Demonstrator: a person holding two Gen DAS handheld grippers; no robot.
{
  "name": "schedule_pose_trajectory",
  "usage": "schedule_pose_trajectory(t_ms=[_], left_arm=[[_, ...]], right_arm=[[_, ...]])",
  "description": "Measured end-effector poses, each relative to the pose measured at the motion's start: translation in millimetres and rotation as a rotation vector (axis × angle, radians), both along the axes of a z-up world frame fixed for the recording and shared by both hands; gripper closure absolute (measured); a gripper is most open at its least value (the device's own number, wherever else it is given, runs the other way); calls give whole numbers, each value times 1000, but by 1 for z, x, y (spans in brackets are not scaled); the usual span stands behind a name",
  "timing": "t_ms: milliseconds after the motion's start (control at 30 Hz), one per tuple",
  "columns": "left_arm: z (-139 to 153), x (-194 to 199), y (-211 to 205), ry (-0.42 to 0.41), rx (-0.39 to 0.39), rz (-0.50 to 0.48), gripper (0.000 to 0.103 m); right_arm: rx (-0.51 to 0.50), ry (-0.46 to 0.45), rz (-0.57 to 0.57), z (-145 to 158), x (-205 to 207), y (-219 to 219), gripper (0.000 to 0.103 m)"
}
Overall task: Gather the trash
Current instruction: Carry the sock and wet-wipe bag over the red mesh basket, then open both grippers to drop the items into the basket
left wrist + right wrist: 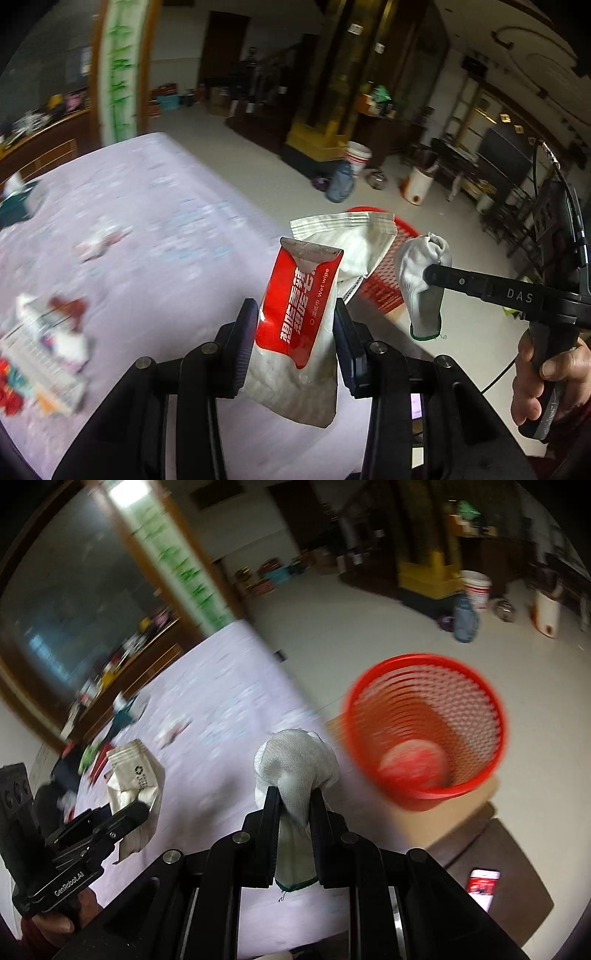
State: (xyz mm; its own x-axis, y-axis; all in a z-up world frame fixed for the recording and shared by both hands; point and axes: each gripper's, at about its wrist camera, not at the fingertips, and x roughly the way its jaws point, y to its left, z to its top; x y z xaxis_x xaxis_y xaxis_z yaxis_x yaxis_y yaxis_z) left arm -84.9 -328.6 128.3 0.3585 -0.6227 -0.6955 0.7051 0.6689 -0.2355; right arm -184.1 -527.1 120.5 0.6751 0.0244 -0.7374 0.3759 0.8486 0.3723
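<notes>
My left gripper [295,314] is shut on a red and white wet wipe packet [295,332], with a crumpled white wrapper [354,243] bunched behind it. The same gripper [142,808] and its pale wrapper [135,775] show at lower left in the right wrist view. My right gripper [293,797] is shut on a white knit glove [295,764] with a green cuff; it [430,275] holds that glove [421,273] just right of the packet. A red mesh basket [424,731] stands on the floor, ahead and right of the glove, partly hidden [391,280] behind the wrapper.
A table under a pale lilac cloth [147,221] carries more scattered wrappers [48,358] at its left. The basket sits on a cardboard sheet [443,823]; a phone [484,886] lies on a brown surface nearby. Buckets [476,589] and furniture stand far across the floor.
</notes>
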Motion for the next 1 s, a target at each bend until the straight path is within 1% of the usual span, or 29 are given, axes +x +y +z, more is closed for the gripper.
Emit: schedule_pose_trajectory(t_ms=[100,200,267,433,467,500,533,567,600,633,667,767,867,1000], left_arm=[[2,-1,-50,-2,-3,-58,64],[-1,0,-92,28,-15,-102,64],[-9,4,-124,48,-8,-121,64],[-22,12,-174,61,20,-138,63],[-23,17,-184,63,27,-131,61],[-24,20,-188,64,27,-123,60],[-24,24,-195,76,19,-119,58],[-23,26,-199,83,16,-120,57],[-23,27,-202,86,16,-121,55],[-22,28,-204,86,19,-118,47],[-20,28,-204,84,13,-112,38],[-13,26,-196,78,-2,-99,37],[-5,24,-174,60,-16,-59,37],[3,23,-142,23,-17,-4,37]], right_arm=[[0,-3,-67,4,-12,-40,86],[0,-6,-111,6,-18,-74,85],[-1,-7,-133,7,-19,-95,85],[-19,-6,-164,9,-8,-131,84],[-27,-7,-168,8,-4,-138,84],[-31,-4,-174,8,0,-145,82],[-25,-4,-179,7,4,-152,77],[-17,-4,-177,6,8,-156,74],[-14,-1,-180,6,11,-160,67],[-20,5,-187,5,14,-161,61],[-25,7,-189,6,15,-162,59],[-39,0,-173,11,17,-160,58],[-43,-6,-159,16,13,-150,58],[-127,-16,-127,28,5,-112,55]])
